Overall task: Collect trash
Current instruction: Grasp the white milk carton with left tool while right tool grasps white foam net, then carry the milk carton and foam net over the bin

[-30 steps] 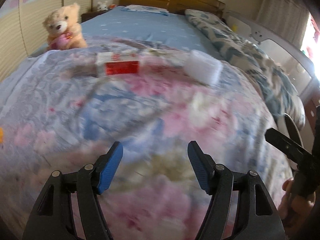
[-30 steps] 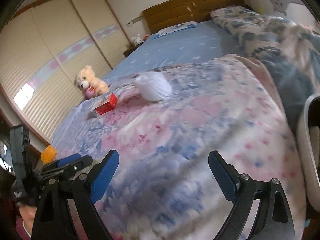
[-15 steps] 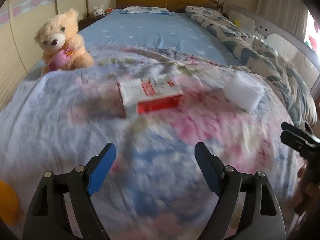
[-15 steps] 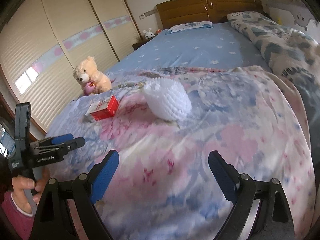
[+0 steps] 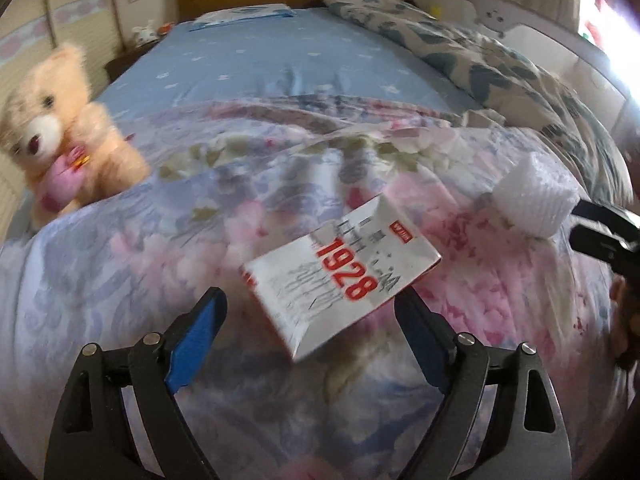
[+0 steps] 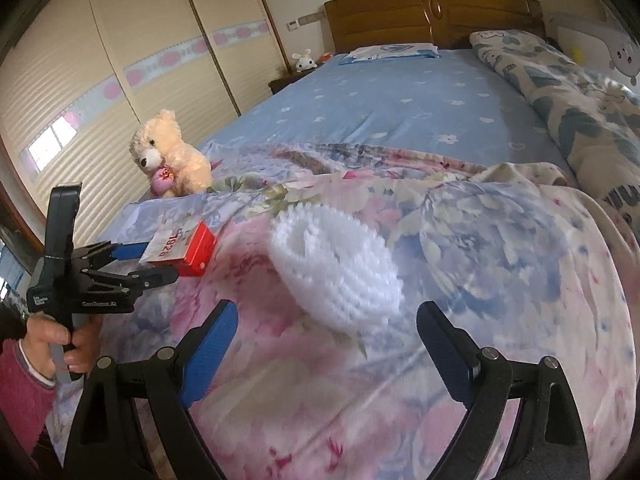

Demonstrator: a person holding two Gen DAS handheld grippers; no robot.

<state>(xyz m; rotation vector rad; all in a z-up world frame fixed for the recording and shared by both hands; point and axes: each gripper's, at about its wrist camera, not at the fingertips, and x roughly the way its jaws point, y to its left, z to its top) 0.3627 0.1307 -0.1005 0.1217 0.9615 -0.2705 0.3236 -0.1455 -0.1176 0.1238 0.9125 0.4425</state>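
Note:
A white and red carton marked 1928 (image 5: pixel 340 272) lies flat on the floral quilt (image 5: pixel 120 264). My left gripper (image 5: pixel 312 328) is open, its blue fingers on either side of the carton's near end, not closed on it. The carton also shows in the right wrist view (image 6: pixel 184 250), with the left gripper (image 6: pixel 132 262) at it. A white foam net roll (image 6: pixel 340 268) lies on the quilt (image 6: pixel 520 264) just ahead of my open right gripper (image 6: pixel 326 344). The roll also shows at the right of the left wrist view (image 5: pixel 536 196).
A cream teddy bear (image 6: pixel 170 156) sits at the quilt's left edge, also in the left wrist view (image 5: pixel 60 136). A folded patterned duvet (image 6: pixel 580 108) lies along the right side. A blue sheet (image 6: pixel 380 100), pillow (image 6: pixel 392 52) and wooden headboard (image 6: pixel 432 16) lie beyond.
Both grippers have moved forward over the quilt. The left one has come up to the carton and now straddles it. The right one has closed in on the foam roll.

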